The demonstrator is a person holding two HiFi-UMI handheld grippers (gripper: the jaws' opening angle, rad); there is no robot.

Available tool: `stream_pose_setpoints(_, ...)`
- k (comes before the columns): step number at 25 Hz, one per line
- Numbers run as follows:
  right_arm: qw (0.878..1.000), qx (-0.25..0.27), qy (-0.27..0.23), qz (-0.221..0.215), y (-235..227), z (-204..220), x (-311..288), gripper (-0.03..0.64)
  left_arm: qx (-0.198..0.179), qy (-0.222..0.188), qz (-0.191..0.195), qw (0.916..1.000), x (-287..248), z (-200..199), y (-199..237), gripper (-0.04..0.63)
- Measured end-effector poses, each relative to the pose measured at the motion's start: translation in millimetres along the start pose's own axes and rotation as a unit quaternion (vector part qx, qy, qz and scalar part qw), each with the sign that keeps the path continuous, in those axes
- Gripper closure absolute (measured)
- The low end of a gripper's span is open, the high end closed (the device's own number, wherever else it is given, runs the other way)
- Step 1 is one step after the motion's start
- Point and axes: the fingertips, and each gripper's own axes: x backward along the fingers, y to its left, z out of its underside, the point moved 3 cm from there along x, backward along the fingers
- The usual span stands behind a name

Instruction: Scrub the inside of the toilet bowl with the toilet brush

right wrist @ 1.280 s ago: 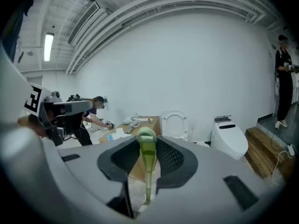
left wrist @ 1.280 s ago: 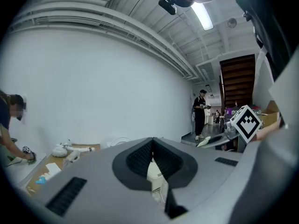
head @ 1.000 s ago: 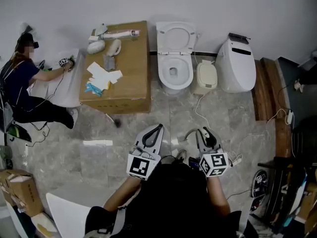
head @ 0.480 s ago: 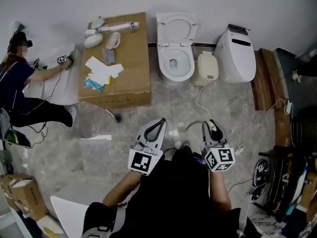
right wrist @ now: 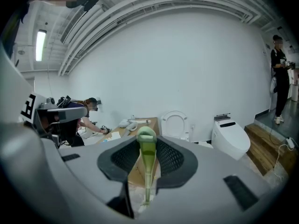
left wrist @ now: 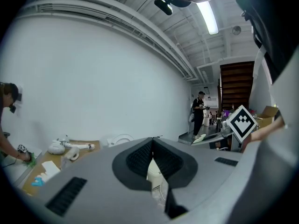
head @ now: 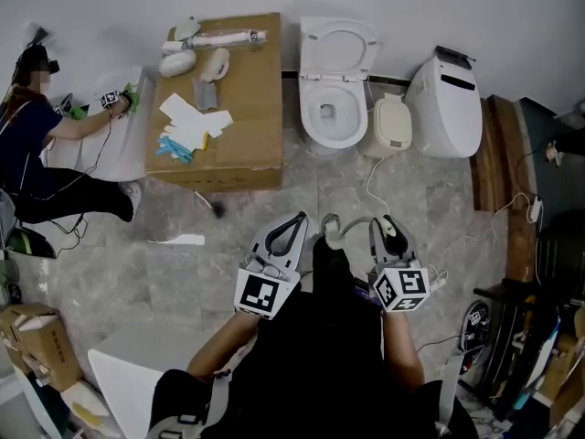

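Note:
The white toilet point(head: 332, 108) stands against the far wall with lid and seat raised; its lid point(right wrist: 174, 123) also shows in the right gripper view. My right gripper point(head: 388, 230) is shut on the pale green handle of the toilet brush point(right wrist: 146, 161), which stands upright between its jaws. In the head view the brush point(head: 331, 227) curves leftward from that gripper, low in front of my body. My left gripper point(head: 291, 229) is shut with nothing in it, its pads point(left wrist: 140, 157) pressed together. Both grippers hang well short of the toilet.
A large cardboard box point(head: 239, 126) with papers and white parts on top stands left of the toilet. A beige bin point(head: 390, 126) and a second white toilet point(head: 448, 108) stand to the right, then wooden steps point(head: 498, 154). A person point(head: 37, 154) kneels far left. Cables point(head: 375, 190) cross the floor.
The head view has drifted, so the toilet and box now sit further right and higher in it. Both grippers stay close in front of my body, the right one still holding the brush.

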Motion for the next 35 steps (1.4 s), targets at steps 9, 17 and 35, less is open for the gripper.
stream_pose_setpoints(9,0.999,-0.003,0.002,-0.042,-60,-35,-68,0.497,0.012,0.005,-0.031,0.9994,-89,-12,16,0.588)
stream_pose_setpoints(17,0.997,-0.002,0.0,-0.072,-131,-70,-131,0.497,0.012,0.011,-0.066,0.9977,-172,-29,20,0.588)
stream_pose_setpoints(35,0.997,0.014,0.051,-0.053,-206,-87,-362,0.497,0.047,0.035,-0.083,0.9948,-306,-12,149,0.588)
